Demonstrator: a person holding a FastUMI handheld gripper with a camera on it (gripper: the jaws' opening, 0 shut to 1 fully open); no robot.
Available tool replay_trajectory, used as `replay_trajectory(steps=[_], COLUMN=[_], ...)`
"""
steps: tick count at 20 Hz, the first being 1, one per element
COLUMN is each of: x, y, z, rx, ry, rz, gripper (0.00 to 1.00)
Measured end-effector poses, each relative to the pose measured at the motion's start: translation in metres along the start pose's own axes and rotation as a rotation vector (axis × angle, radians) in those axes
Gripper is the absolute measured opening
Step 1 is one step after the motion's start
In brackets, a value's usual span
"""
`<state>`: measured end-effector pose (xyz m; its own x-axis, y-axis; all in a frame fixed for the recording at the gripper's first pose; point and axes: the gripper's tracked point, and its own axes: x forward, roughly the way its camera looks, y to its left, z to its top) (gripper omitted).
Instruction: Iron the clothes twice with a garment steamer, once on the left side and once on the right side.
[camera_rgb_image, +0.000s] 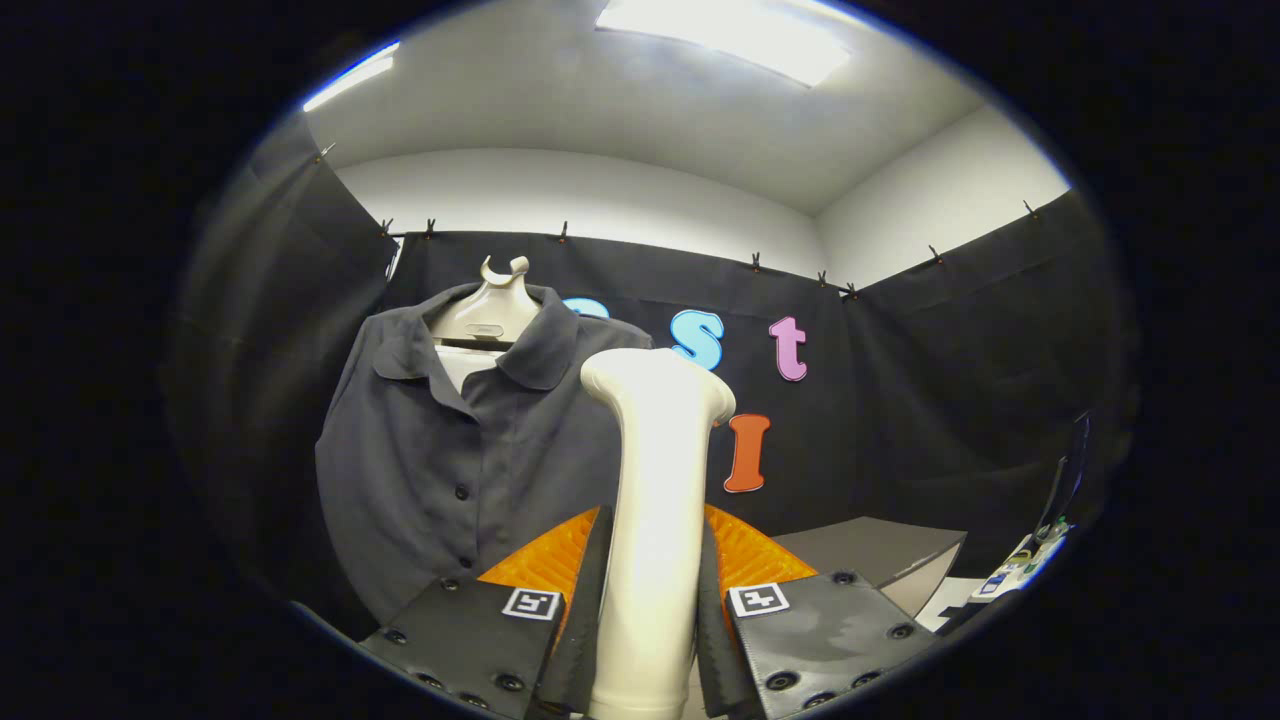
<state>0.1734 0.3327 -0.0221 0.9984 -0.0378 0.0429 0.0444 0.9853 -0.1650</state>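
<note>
Between the gripper's (652, 590) two fingers (590, 600) stands the steamer (655, 500), a cream-white wand held upright by its handle, both black pads pressing on its sides. Its rounded head rises beyond the fingertips and bends toward the shirt (450, 450). The shirt, dark grey with a collar and a row of buttons down the front, hangs on a pale hanger form (492, 310) just past the steamer and to its left; the steamer's head overlaps the shirt's near shoulder, though whether they touch cannot be told. Orange ribbed panels (545, 555) flank the fingers. To the right, beyond the fingers, a grey desk (880, 550) shows one corner, with small items (1020, 565) further right, too blurred to name.
</note>
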Motion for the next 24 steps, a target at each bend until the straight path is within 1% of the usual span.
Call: replay_trajectory(steps=[4, 8, 16, 21, 24], x=[0.009, 0.02, 0.043, 0.047, 0.044], y=[0.036, 0.057, 0.066, 0.07, 0.065], z=[-0.013, -0.026, -0.043, -0.07, -0.082], rx=[-0.005, 0.003, -0.004, -0.012, -0.016], ry=[-0.002, 0.015, 0.012, 0.067, 0.086], rz=[0.047, 0.09, 0.073, 0.083, 0.071], gripper=[0.47, 0.47, 0.47, 0.48, 0.47])
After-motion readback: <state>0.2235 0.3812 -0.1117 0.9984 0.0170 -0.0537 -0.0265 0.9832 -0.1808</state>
